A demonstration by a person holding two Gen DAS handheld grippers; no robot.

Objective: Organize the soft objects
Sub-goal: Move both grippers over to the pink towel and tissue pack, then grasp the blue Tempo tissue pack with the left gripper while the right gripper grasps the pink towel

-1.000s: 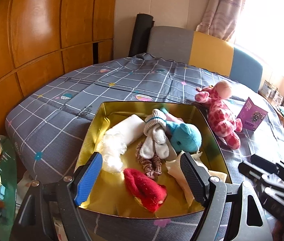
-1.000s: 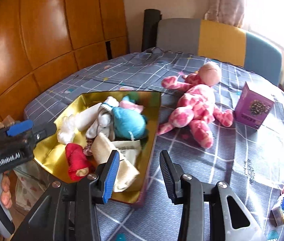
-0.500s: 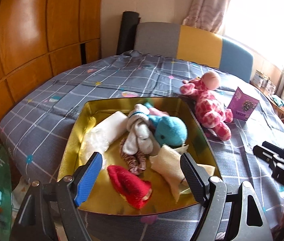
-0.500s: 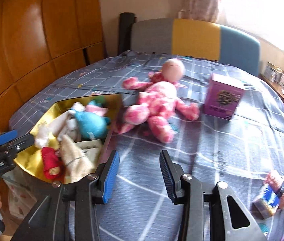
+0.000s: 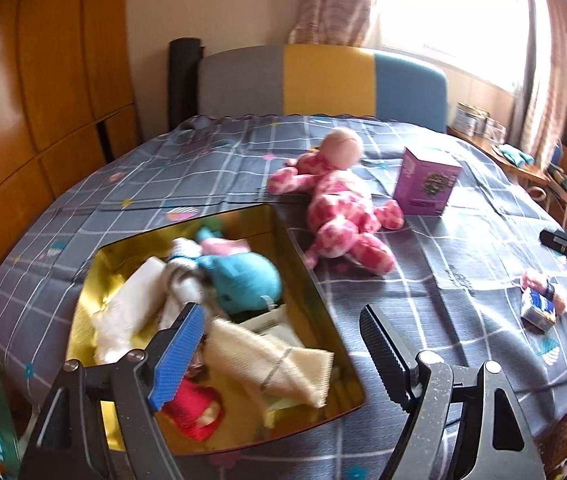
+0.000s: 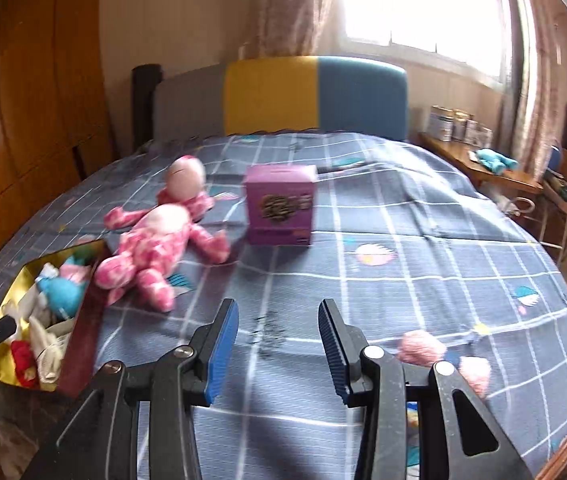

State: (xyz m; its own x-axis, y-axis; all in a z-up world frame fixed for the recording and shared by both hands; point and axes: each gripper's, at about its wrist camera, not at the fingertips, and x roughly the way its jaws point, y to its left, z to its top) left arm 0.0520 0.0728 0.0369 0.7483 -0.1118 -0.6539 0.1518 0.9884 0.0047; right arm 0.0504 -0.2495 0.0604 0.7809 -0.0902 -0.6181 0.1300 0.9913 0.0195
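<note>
Count of things on the grey checked bed and in the tin

One gold-lined rectangular metal tin (image 5: 315, 280); inside it one teal plush toy (image 5: 243, 276), one red knitted piece (image 5: 195, 408), one beige ribbed cloth (image 5: 267, 360), a few white soft pieces too tangled to count; on the bed one pink spotted plush doll (image 5: 339, 216), one purple cardboard box (image 5: 427, 184), one small blue-and-white packet (image 5: 537, 312); two pink fluffy balls (image 6: 423, 346).
</note>
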